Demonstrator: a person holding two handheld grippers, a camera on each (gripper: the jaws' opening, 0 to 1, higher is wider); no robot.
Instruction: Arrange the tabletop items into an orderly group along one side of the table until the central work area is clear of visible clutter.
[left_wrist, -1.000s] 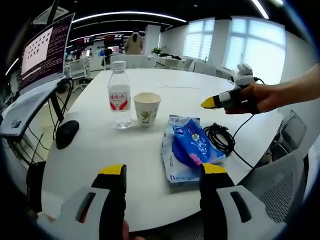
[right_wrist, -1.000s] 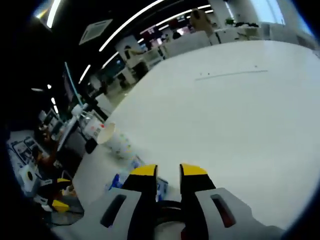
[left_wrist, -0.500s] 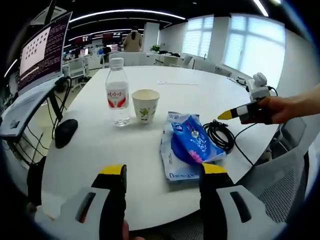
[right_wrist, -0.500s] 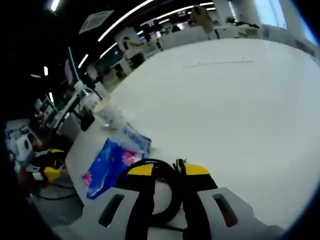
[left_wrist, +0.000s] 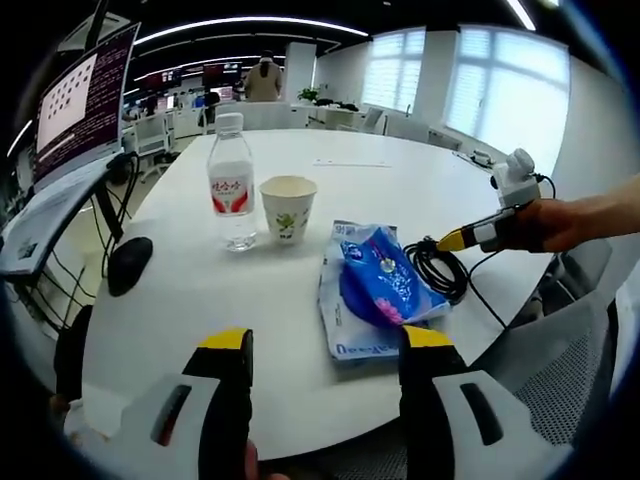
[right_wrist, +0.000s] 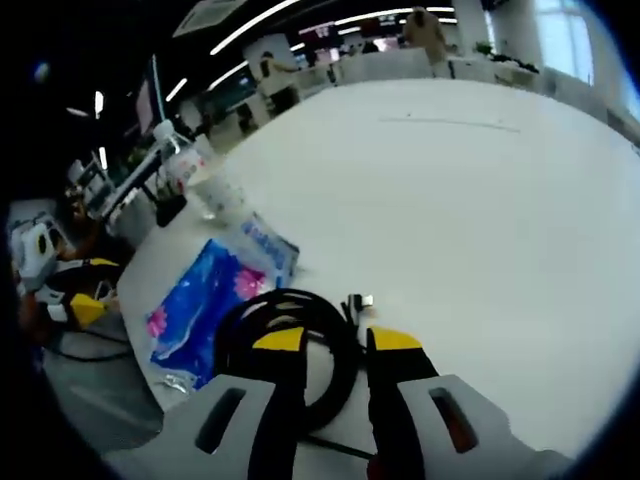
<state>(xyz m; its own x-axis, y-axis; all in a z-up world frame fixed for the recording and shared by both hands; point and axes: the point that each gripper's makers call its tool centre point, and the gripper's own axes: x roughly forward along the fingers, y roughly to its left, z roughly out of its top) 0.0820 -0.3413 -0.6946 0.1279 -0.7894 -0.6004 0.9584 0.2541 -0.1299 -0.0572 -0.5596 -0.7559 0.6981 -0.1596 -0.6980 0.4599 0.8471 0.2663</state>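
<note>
White tabletop (left_wrist: 330, 180): right gripper (right_wrist: 335, 340), jaws slightly apart, has dropped over the cable (right_wrist: 290, 350) near the edge, ready to grab.

The tabletop (left_wrist: 380, 185) is white. The water bottle (left_wrist: 231, 180) is clear, with a white cap and a label that is white with red on it. The paper cup (left_wrist: 288, 209) is cream white with a small green leaf picture. The soft packet (left_wrist: 375, 290) is blue, with light blue wavy shapes, pink flowers and a white edge. The coiled cable (left_wrist: 440, 272) is black. The computer mouse (left_wrist: 130, 264) is black too. The left gripper (left_wrist: 325, 345) has grey and black jaws with yellow tips. The right gripper (right_wrist: 325, 343) has the same colours. The monitor (left_wrist: 85, 100) shows a dark purple screen with white writing.
</note>
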